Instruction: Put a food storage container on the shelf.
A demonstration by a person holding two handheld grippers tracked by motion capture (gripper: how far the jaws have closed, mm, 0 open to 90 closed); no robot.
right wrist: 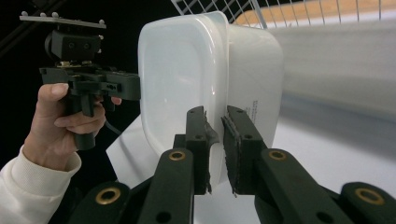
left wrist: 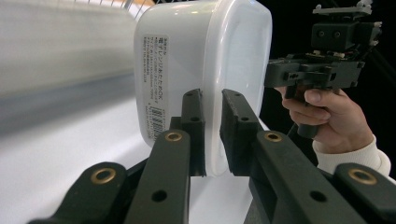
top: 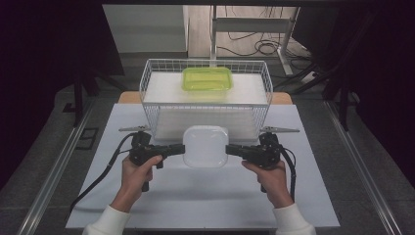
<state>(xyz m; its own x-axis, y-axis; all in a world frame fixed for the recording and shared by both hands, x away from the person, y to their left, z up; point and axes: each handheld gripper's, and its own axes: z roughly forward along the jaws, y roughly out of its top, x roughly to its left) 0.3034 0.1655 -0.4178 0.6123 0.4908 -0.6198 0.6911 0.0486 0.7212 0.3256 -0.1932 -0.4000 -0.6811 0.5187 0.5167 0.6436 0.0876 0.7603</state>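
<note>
White box (top: pixel 205 146) hangs between both tongs, near the middle of the bench (top: pixel 205 200), just in front of the wire basket (top: pixel 205 98). Left tongs (top: pixel 180 149) pinch its left rim. Right tongs (top: pixel 230 149) pinch its right rim. A green box (top: pixel 207 79) sits in the basket.

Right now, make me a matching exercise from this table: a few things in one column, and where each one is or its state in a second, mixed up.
Things:
1. white container
2. green container
3. wire basket
4. left gripper

Place or state:
A. inside the basket, toward the back
B. at the far side of the table
C. held between both grippers by its rim
D. clamped on the white container's left edge

Pairs: 1-C, 2-A, 3-B, 4-D
</note>
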